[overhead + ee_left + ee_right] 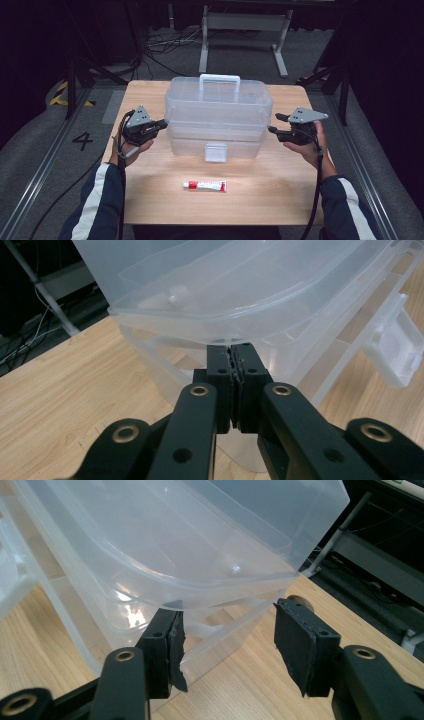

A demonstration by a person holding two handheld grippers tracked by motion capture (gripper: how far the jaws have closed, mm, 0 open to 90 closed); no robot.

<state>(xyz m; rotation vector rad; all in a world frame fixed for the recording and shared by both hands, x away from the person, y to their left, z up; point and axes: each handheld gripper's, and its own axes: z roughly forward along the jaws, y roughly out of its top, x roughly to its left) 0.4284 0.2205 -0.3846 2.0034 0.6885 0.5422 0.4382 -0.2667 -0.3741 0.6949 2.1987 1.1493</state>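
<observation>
The left gripper (163,123), jaws together, is touching the clear plastic toolbox (218,117) near the table's (150,200) far edge; the right gripper (276,123) is waiting beside it, jaws apart.

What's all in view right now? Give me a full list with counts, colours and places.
storage box: 1, clear plastic with a white handle and a front latch, centre of the table, lid on
tube: 1, white and red, lying flat on the table in front of the box, apart from it
table: 1, light wood, under everything
metal stand: 1, grey, on the floor behind the table
floor marking: 1, a black 4 on grey floor, left of the table
left gripper: 1, black, jaws shut, tips at the box's left end below the lid rim
right gripper: 1, black, jaws open, by the box's right end
sleeves: 2, dark blue with white stripes, bottom corners
</observation>
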